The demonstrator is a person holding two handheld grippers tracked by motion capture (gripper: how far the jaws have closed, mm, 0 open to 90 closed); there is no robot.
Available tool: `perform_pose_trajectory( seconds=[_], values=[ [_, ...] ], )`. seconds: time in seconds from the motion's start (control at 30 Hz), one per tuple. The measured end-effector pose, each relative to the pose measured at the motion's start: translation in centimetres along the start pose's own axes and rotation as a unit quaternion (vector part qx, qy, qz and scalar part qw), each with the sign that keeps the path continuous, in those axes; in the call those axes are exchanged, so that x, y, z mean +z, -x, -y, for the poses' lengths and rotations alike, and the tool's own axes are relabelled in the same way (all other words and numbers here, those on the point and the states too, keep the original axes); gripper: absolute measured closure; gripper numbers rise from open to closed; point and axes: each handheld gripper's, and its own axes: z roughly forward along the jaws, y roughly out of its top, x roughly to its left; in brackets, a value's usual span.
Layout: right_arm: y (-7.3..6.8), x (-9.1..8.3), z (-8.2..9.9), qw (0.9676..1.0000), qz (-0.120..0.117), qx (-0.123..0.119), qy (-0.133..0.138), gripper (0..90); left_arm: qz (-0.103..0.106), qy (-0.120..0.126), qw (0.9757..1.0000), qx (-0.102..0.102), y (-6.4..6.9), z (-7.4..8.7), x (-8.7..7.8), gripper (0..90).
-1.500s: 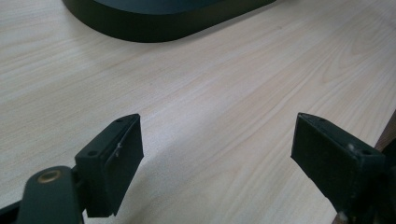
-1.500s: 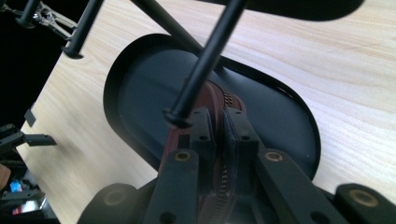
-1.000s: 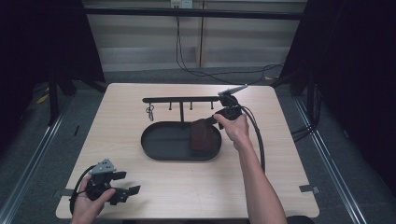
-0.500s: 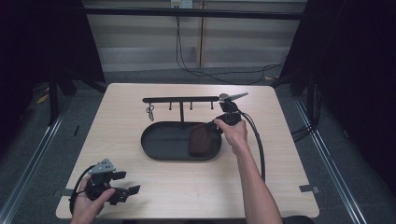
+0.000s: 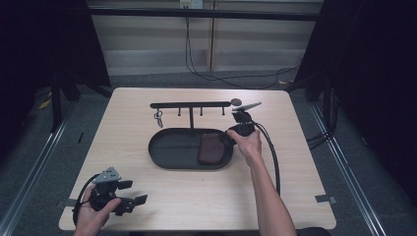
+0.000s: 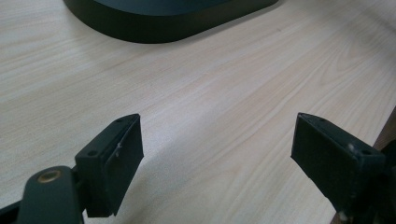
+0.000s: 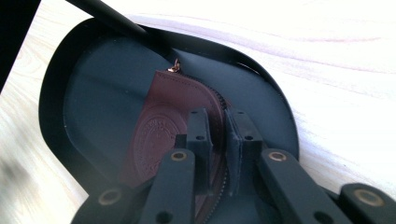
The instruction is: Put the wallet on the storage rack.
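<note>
Since the earlier frames, the brown leather pouch has been lowered by the right gripper from above the tray's right half down into the black oval tray, while the left gripper has been kept in place at the lower left of the high view.

At centre right of the high view, the pouch is seen in the right end of the tray, its lower end on or just above the tray floor; contact cannot be judged. In the right gripper view, the pouch is seen at the centre of the frame with its zipped edge passing between the two black jaws, which are nearly together and clamped on that edge. A small metal zip pull is seen at the pouch's upper end, near the tray's rim at the top of the frame.

A black hook rack is seen above the tray in the high view, with a set of keys hung from its left part.

In the left gripper view, the jaws are seen wide apart with nothing between them, over the bare wooden table, and the tray's wall is seen at the top of the frame.
</note>
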Motion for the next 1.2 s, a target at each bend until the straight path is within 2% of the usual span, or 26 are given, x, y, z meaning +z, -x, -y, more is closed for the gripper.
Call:
perform_pose_trajectory(
  seconds=[0.17, 0.27, 0.43, 0.57, 0.63, 0.77, 0.97, 1.03, 1.1, 1.2],
  values=[
    [0.2, -0.1, 0.2, 0.9999, 0.01, -0.006, 0.001, 79.5, -0.002, -0.001, 1.0, 0.003, 0.0, 0.0, 0.0, 16.6],
    [0.1, -0.1, 0.2, 0.9999, 0.015, -0.002, -0.007, 79.3, 0.001, -0.001, 1.0, 0.002, 0.0, 0.0, 0.0, 16.6],
    [-0.1, -0.3, 0.4, 0.9998, 0.017, -0.005, 0.013, 77.6, 0.001, -0.001, 1.0, 0.003, 0.0, 0.0, -0.1, 16.6],
    [-0.1, -0.5, 0.6, 0.9998, 0.017, -0.008, 0.005, 76.9, -0.001, -0.001, 1.0, 0.001, 0.0, 0.0, 0.0, 16.6],
    [0.0, -0.7, 0.7, 0.9997, 0.017, -0.01, 0.016, 73.7, -0.001, -0.002, 1.0, 0.002, 0.0, 0.0, 0.0, 16.6],
    [-0.1, -1.0, 0.7, 0.9994, 0.02, -0.016, 0.023, 60.6, -0.002, -0.001, 1.0, 0.0, 0.0, 0.0, 0.0, 16.6],
    [-0.5, -1.2, 0.8, 0.9982, 0.02, -0.038, 0.042, 33.5, -0.001, 0.0, 1.0, -0.001, 0.0, 0.0, 0.0, 16.6],
    [-0.7, -1.4, 0.8, 0.9977, 0.017, -0.045, 0.047, 29.0, -0.003, -0.001, 1.0, -0.001, -0.1, 0.0, 0.0, 16.6],
    [-0.7, -1.6, 0.8, 0.9979, 0.018, -0.044, 0.045, 19.8, -0.003, -0.001, 1.0, -0.001, -0.1, 0.0, 0.0, 16.6],
    [-0.8, -1.9, 0.9, 0.9979, 0.017, -0.043, 0.045, 15.4, -0.004, -0.001, 1.0, -0.001, -0.1, 0.0, 0.0, 16.6]
  ],
)
